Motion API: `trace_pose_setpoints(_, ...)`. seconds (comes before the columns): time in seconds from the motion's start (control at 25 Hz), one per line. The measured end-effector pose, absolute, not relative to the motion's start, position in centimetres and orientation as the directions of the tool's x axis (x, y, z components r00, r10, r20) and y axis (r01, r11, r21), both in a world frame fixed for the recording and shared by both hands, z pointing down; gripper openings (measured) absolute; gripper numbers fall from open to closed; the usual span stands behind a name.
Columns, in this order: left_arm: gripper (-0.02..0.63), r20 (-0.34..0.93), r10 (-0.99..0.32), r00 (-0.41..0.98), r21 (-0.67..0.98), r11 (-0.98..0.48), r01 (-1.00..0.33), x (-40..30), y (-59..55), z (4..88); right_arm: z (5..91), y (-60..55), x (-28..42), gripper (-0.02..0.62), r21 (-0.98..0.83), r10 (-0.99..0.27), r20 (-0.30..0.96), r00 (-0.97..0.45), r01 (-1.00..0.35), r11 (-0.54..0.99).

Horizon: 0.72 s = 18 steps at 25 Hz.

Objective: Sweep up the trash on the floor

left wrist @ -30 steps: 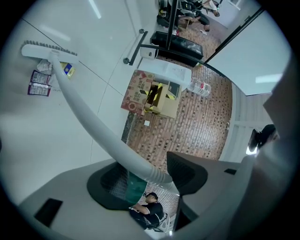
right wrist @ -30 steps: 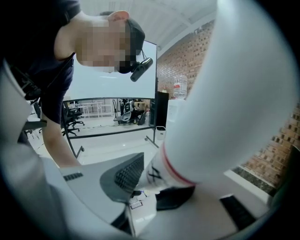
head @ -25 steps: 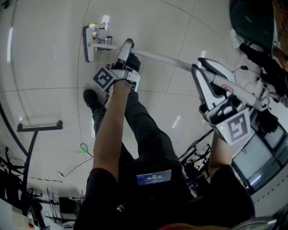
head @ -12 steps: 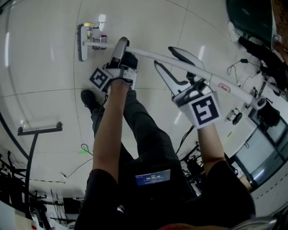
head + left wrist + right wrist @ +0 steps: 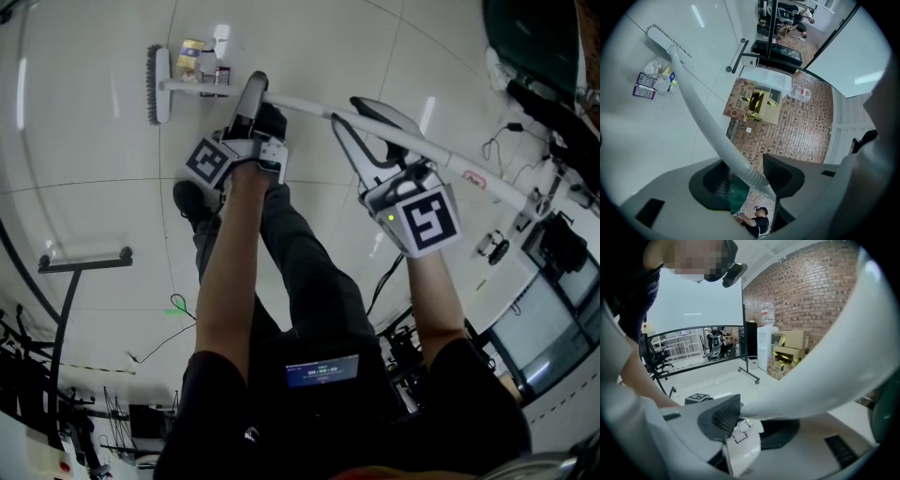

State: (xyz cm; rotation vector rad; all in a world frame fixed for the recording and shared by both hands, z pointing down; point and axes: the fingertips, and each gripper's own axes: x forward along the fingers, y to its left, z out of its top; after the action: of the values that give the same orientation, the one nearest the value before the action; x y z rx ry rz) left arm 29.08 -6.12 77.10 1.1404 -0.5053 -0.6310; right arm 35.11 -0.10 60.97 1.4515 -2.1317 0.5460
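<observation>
Clamping the broom handle [image 5: 309, 107], left gripper [image 5: 257, 84] and just-closing right gripper [image 5: 352, 116]; trash [image 5: 201, 62] beside brush [image 5: 155, 84].

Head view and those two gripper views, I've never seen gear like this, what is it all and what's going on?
A person holds a hand-held two-jaw gripper in each hand. The head view looks down from their head; each gripper view looks along one gripper's jaws. The left gripper clamps the broom handle low down; the right gripper has just been closing on it higher up. On the tiled floor, small packets of trash lie beside the broom head.
</observation>
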Motion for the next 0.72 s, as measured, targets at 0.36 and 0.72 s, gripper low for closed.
trace_pose_setpoints(0.36,0.210,0.034,-0.633,0.774,0.940,0.283,0.190,27.6,-5.2,71.8,55.5,0.9,32.4,0.123,-0.018,-0.745,0.522,-0.416,-0.878,0.478)
trace_pose_setpoints(0.72,0.216,0.058,-0.584,0.809,0.974,0.210,0.082,19.0,-4.9,59.1,43.4,1.4,25.5,0.111,-0.078,-0.706,0.435,-0.558,-0.805,0.588)
